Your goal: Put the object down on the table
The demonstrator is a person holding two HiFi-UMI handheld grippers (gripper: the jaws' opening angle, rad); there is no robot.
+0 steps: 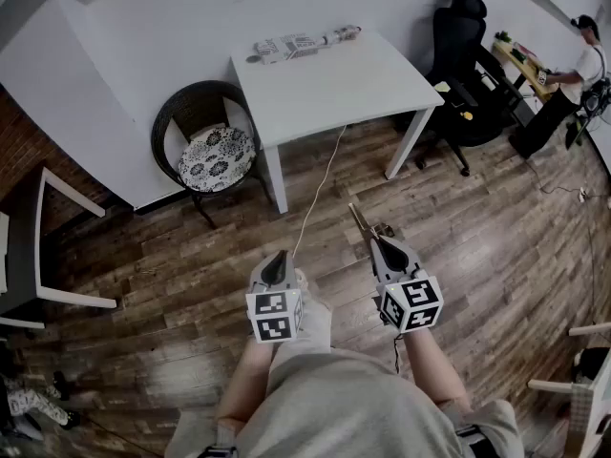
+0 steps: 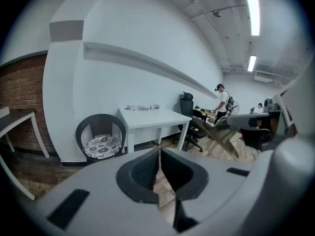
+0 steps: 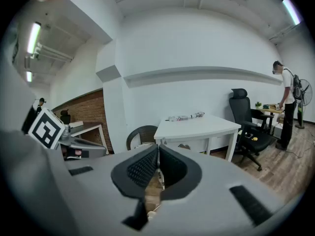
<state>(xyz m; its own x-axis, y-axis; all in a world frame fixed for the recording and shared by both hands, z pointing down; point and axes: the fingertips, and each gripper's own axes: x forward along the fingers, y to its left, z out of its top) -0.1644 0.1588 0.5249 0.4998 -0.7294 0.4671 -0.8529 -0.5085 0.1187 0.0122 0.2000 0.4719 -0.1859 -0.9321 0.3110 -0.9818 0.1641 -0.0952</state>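
I stand on the wood floor a few steps from the white table. My right gripper is shut on a thin brown stick-like object that juts forward past its fingertips towards the table. In the left gripper view the same brown strip slants out of the right gripper. In the right gripper view my jaws are pressed together and the table lies straight ahead. My left gripper is shut with nothing in it, level with the right one.
A long patterned bundle lies at the table's far edge, and a white cable hangs from the table to the floor. A wicker chair with a cushion stands left of the table. A black office chair and a person are at the right.
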